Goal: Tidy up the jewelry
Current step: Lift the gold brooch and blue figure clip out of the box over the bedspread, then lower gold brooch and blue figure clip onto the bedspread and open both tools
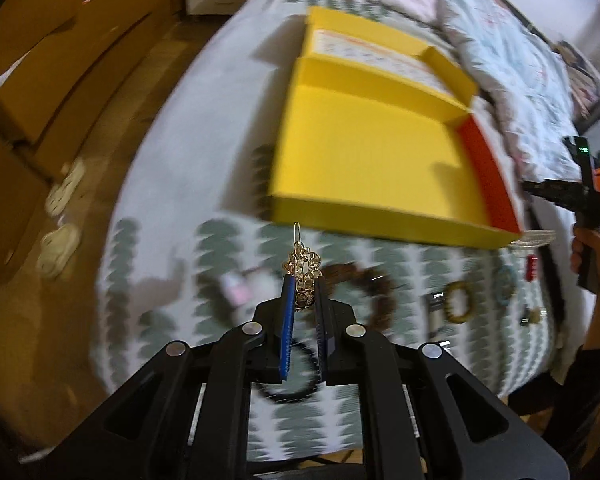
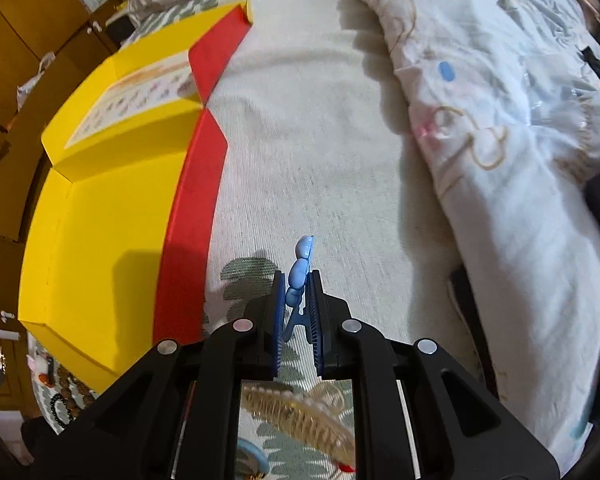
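My left gripper is shut on a gold ornate earring, held above the bed just short of the near edge of the open yellow box. My right gripper is shut on a light blue hair clip, held above the bed to the right of the box's red side wall. Several jewelry pieces lie on the patterned sheet: a brown bead bracelet, a yellow bead bracelet, a teal ring, a black bead bracelet.
A crumpled quilt lies right of the box. A pearl comb clip lies under my right gripper. Wooden cabinets stand left of the bed. The other hand-held gripper shows at the left wrist view's right edge.
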### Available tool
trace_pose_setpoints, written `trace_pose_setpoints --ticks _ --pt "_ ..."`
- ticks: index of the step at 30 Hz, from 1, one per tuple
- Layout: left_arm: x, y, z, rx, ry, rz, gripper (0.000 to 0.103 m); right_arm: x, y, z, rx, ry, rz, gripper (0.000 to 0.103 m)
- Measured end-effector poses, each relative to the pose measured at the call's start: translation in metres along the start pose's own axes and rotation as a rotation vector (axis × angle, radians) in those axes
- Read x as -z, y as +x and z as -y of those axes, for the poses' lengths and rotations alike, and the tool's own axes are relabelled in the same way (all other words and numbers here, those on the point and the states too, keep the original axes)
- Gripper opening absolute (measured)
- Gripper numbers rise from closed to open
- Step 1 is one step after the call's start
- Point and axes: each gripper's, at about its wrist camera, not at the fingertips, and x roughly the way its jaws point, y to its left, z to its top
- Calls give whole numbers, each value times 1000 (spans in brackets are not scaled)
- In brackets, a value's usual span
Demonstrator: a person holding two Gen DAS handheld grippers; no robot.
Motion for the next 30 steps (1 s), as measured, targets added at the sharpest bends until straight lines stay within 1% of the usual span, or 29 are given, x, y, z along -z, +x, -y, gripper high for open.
trace_pose_setpoints --ticks 3,6,9,13,16,19,22,27,30 --pt "17 5 -24 -35 -33 -3 10 -4 12 -1 15 -2 -15 12" --pt "26 13 -38 -34 -54 -29 10 -7 20 2 23 5 -25 12" --pt "27 22 -45 -13 -63 -46 9 -11 27 4 27 13 -31 12" --pt "10 29 -43 -8 -57 -36 10 -16 32 6 31 22 -30 12" --pt "-9 35 -42 -3 -50 -24 10 -18 36 7 30 25 -34 12" --pt "-28 45 -46 -15 -59 -16 10 -21 41 9 35 27 -41 12" --pt "-48 61 -50 -27 -76 -27 10 -24 50 11 42 30 -52 12" --pt "-73 90 -57 -70 -95 -56 10 -30 63 15 49 38 -67 12" --pt "-78 101 -60 -80 -97 -72 10 -33 67 14 66 31 -77 12"
